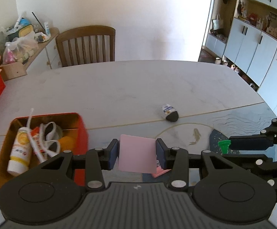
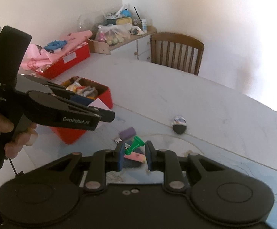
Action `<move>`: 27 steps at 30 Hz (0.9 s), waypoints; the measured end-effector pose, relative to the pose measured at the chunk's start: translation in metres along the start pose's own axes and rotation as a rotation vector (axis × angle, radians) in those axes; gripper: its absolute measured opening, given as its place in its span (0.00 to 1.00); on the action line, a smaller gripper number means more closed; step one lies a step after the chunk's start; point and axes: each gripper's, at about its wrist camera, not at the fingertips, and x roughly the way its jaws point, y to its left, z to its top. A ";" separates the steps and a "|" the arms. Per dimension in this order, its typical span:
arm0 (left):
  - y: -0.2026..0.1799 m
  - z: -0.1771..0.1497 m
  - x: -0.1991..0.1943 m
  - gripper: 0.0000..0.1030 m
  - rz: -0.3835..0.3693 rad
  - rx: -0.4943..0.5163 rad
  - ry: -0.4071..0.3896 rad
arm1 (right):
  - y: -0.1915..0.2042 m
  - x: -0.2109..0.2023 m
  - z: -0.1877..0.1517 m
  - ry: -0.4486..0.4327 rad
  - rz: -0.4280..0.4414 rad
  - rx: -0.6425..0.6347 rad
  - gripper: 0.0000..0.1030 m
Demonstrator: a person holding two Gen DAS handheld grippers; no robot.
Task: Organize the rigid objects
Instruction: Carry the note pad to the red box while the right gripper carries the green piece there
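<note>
My left gripper (image 1: 137, 152) is shut on a flat pink card (image 1: 137, 153), held above the table beside an open red tin (image 1: 82, 127). The tin holds a white-and-yellow tube (image 1: 21, 148), white sunglasses and other small items. In the right wrist view the left gripper (image 2: 102, 108) and its pink card (image 2: 99, 104) hang over the red tin (image 2: 105, 95). My right gripper (image 2: 133, 155) is shut on a small green plastic piece (image 2: 136, 143). From the left wrist view, the right gripper (image 1: 229, 148) shows this green piece (image 1: 224, 144) at its tips.
A black-and-white oval object (image 1: 169, 112) lies mid-table. A purple block (image 2: 128, 133) and a pink-and-yellow item (image 2: 136, 156) lie under the right gripper. A wooden chair (image 1: 86, 45) stands at the far edge. A red box with pink cloth (image 2: 67, 61) is at the left.
</note>
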 end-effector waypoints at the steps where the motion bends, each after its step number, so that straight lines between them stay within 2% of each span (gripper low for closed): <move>1: 0.005 -0.001 -0.004 0.40 0.003 -0.003 -0.003 | 0.005 0.000 0.002 -0.002 0.002 -0.003 0.21; 14: 0.085 -0.017 -0.036 0.40 0.043 -0.046 -0.009 | 0.072 0.017 0.029 -0.012 0.030 -0.032 0.21; 27: 0.162 -0.034 -0.030 0.40 0.084 -0.079 0.042 | 0.117 0.056 0.051 0.005 0.035 -0.026 0.21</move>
